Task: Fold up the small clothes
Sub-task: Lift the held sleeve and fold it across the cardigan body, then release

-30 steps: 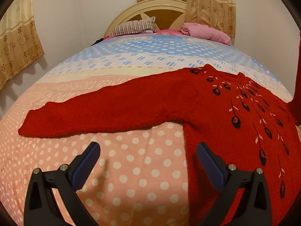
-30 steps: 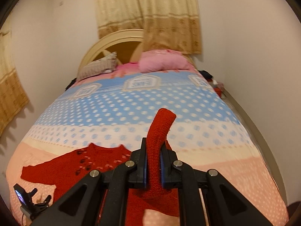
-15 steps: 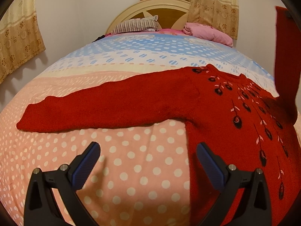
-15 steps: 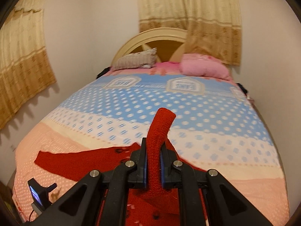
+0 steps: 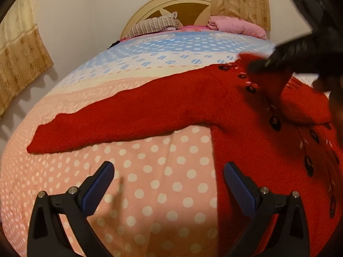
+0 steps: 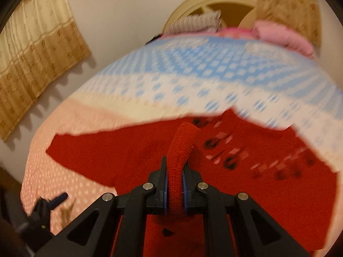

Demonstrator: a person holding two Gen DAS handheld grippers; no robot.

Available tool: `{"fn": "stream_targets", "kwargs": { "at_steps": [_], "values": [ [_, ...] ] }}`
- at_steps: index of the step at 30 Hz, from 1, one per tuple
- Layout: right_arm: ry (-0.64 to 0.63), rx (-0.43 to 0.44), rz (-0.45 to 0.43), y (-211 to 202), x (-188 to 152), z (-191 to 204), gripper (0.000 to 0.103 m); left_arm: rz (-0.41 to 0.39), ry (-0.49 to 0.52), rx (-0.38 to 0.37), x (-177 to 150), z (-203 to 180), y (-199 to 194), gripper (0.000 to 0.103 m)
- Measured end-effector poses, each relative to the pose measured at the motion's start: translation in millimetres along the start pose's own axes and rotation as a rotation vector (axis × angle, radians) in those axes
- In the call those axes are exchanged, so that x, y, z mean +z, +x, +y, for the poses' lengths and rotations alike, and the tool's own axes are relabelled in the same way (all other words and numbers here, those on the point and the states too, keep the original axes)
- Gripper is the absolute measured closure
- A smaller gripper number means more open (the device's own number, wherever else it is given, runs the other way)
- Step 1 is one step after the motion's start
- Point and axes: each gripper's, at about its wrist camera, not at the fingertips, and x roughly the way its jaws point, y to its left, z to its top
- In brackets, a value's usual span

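A red knitted sweater (image 5: pixel 253 162) with dark leaf embroidery lies flat on the polka-dot bedspread (image 5: pixel 163 192). One sleeve (image 5: pixel 128 120) stretches out to the left. My left gripper (image 5: pixel 167 166) hovers open over the bedspread, just below that sleeve's armpit, with nothing between its fingers. My right gripper (image 6: pixel 175 171) grips the other sleeve (image 6: pixel 182 143), whose cuff sticks up past the pads; its jaws are starting to open. It holds this sleeve low over the sweater's chest (image 6: pixel 225 160). In the left wrist view the right gripper (image 5: pixel 300 49) is a dark blur at the upper right.
A striped pillow (image 5: pixel 154 24) and a pink pillow (image 5: pixel 235 26) lie against the cream headboard (image 5: pixel 167 2) at the bed's far end. Beige curtains (image 5: pixel 19 60) hang on the left wall and behind the headboard. The left gripper (image 6: pixel 49 203) shows at the right wrist view's lower left.
My right gripper has swung left and down with the sleeve, from high beside the bed to low over the sweater's chest. The left gripper has stayed in place, open.
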Motion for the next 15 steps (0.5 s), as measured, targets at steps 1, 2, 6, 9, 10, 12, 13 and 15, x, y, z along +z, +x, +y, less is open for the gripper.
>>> {"fn": "stream_targets", "kwargs": {
  "at_steps": [1,2,6,9,10,12,13,15],
  "values": [
    [0.006,0.06,0.028,8.0,-8.2,-1.0,0.083,-0.001,0.006,0.005,-0.1,-0.6,-0.6,0.0],
    [0.008,0.081,0.038,9.7,-13.0,-1.6,0.065,-0.004,0.011,0.01,-0.1,-1.3,-1.3,0.0],
    [0.008,0.114,0.009,-16.5,-31.6,-18.4,0.037,-0.011,0.002,0.014,5.3,1.3,-7.7,0.0],
    [0.025,0.014,-0.034,-53.7,-42.8,-46.6,0.037,-0.056,-0.011,-0.001,18.8,2.7,-20.5,0.0],
    [0.043,-0.019,-0.044,-66.9,-45.1,-58.2,0.037,-0.067,-0.01,-0.015,26.0,1.1,-24.2,0.0],
    [0.084,-0.068,-0.063,-86.7,-50.3,-82.3,0.037,-0.071,-0.008,-0.035,38.0,-4.5,-24.6,0.0],
    [0.107,-0.095,-0.076,-97.8,-53.7,-94.7,0.037,-0.077,0.002,-0.034,43.4,-8.9,-23.6,0.0],
    [0.158,-0.169,-0.115,-121.4,-62.3,-120.3,0.037,-0.072,0.037,-0.027,53.3,-21.4,-13.1,0.0]
  ]
}}
